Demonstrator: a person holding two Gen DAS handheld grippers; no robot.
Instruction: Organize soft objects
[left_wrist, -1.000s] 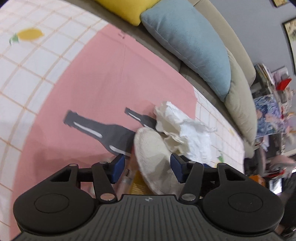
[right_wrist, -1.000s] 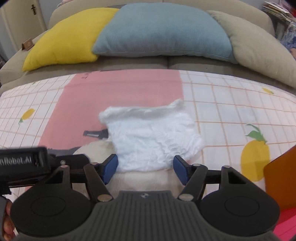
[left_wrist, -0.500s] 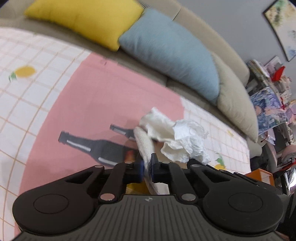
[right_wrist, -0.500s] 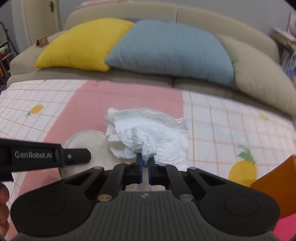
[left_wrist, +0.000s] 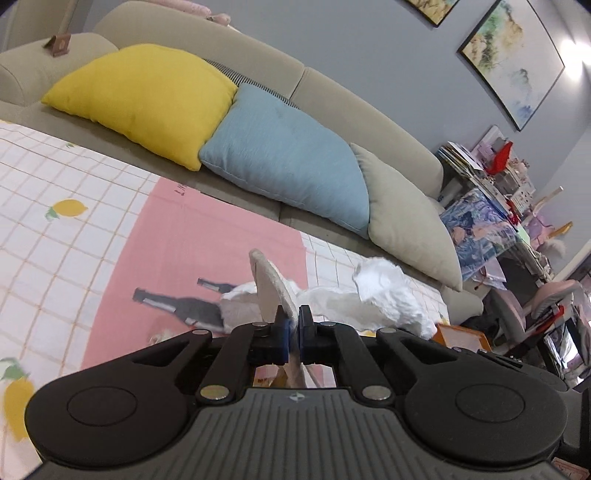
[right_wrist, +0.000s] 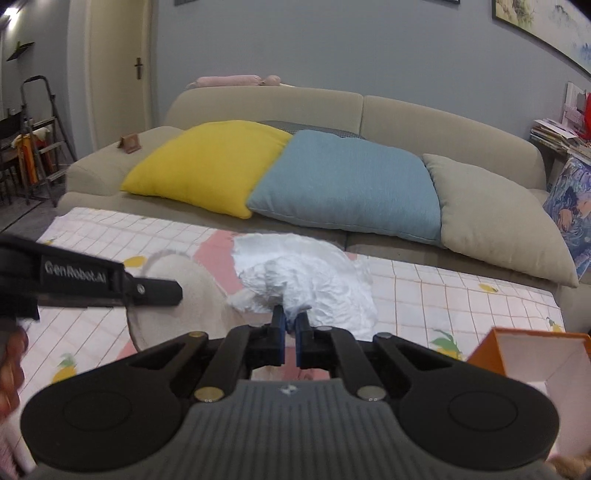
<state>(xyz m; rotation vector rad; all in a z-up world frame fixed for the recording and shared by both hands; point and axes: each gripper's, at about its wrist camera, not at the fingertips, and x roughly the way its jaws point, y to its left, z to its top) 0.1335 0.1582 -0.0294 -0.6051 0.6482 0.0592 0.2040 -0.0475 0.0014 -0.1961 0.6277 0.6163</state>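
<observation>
Both lifting, jaws clamped since a second ago

Left gripper (left_wrist: 291, 325) pinching beige round pad (left_wrist: 271, 284) edge-up between closed jaws; right gripper (right_wrist: 291, 325) nipping white crumpled cloth (right_wrist: 306, 280) ahead of jaws. Only right view showing orange box (right_wrist: 532, 354) at right.

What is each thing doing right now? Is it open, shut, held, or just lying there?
Left gripper: shut on the beige pad.
Beige pad: held, lifted on edge.
Right gripper: shut on the white cloth.
White cloth: held, crumpled.
Orange box: open.
Yellow pillow: leaning on the sofa.
</observation>
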